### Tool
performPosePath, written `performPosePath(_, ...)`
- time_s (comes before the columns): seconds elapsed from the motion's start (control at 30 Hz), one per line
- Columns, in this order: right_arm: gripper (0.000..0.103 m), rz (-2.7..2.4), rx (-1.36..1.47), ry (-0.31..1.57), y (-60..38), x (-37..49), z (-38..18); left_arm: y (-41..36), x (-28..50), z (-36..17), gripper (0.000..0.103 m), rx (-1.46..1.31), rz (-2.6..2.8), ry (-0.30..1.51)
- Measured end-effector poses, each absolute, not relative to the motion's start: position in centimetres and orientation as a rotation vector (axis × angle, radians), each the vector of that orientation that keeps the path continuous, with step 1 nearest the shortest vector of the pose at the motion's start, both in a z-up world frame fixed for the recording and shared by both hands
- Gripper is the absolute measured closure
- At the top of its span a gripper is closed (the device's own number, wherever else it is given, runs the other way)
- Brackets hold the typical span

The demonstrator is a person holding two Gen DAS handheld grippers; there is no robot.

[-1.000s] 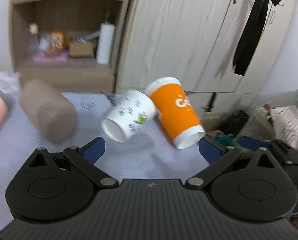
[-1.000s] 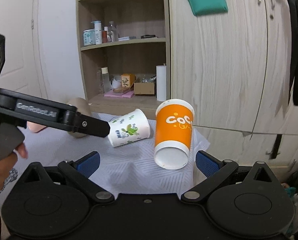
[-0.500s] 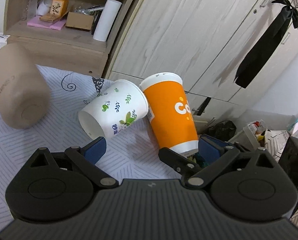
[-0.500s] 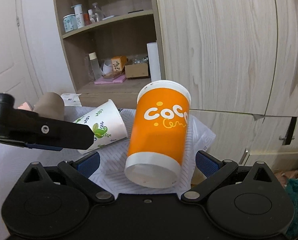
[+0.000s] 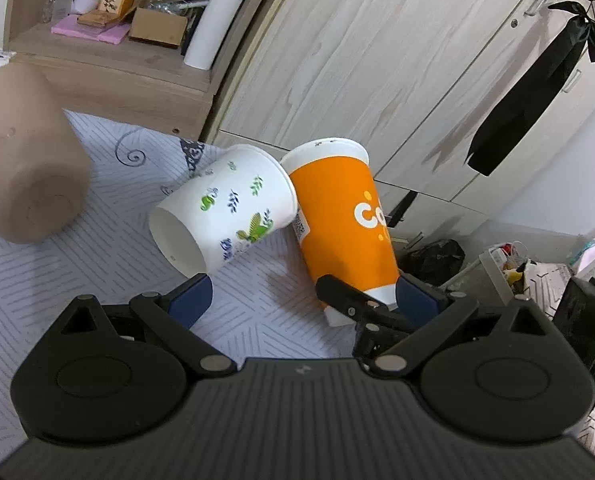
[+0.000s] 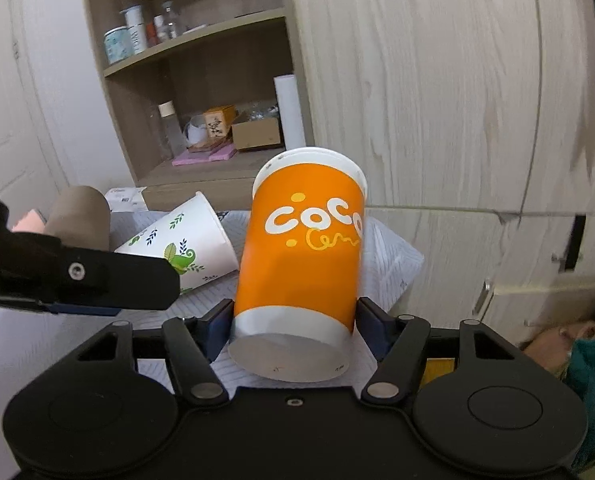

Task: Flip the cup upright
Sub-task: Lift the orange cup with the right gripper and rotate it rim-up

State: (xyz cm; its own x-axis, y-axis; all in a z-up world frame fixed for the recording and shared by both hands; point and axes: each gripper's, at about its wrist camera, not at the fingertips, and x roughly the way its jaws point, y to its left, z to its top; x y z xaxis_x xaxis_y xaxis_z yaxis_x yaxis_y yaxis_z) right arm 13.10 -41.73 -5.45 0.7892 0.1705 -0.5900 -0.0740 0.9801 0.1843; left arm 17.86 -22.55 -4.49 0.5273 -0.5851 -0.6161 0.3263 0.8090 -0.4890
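Note:
An orange paper cup (image 6: 303,256) lies on its side on the patterned cloth, base toward me. My right gripper (image 6: 295,322) is shut on its white base end, one pad on each side. The same cup shows in the left wrist view (image 5: 343,220), with a right gripper finger (image 5: 345,298) at its base. A white cup with leaf prints (image 5: 225,216) lies on its side beside it, rims touching, open mouth facing the left camera. My left gripper (image 5: 301,300) is open and empty, just in front of both cups. It shows as a black finger (image 6: 77,276) in the right wrist view.
A tan cylinder (image 5: 21,168) lies on the cloth at the left. A wooden shelf unit (image 6: 201,92) with bottles and boxes and pale cupboard doors (image 6: 437,92) stand behind the table. The cloth's right edge (image 6: 409,264) is close to the orange cup.
My right gripper has moved in and closed on the orange cup's base. My left gripper has come closer to the white cup and stayed open.

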Motion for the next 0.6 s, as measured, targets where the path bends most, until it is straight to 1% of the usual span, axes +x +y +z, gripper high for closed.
performPosePath(0.13, 0.032, 0.108, 0.21, 0.667, -42.0, 11.7, -5.0, -22.9, 18.3, -4.9, 0.004, -0.399, -0.577, 0.898)
performPosePath(0.37, 0.032, 0.113, 0.293, 0.732, -42.0, 8.8, -5.2, -22.9, 17.6, -5.3, 0.004, -0.435, -0.614, 0.922)
performPosePath(0.57, 0.032, 0.149, 0.392, 0.771, -42.0, 7.6, -5.3, -23.2, 16.8, -5.1, 0.004, -0.421, -0.639, 0.924)
performPosePath(0.6, 0.032, 0.158, 0.412, 0.779, -42.0, 7.3, -5.4, -23.1, 16.6, -5.0, 0.005, -0.417, -0.648, 0.92)
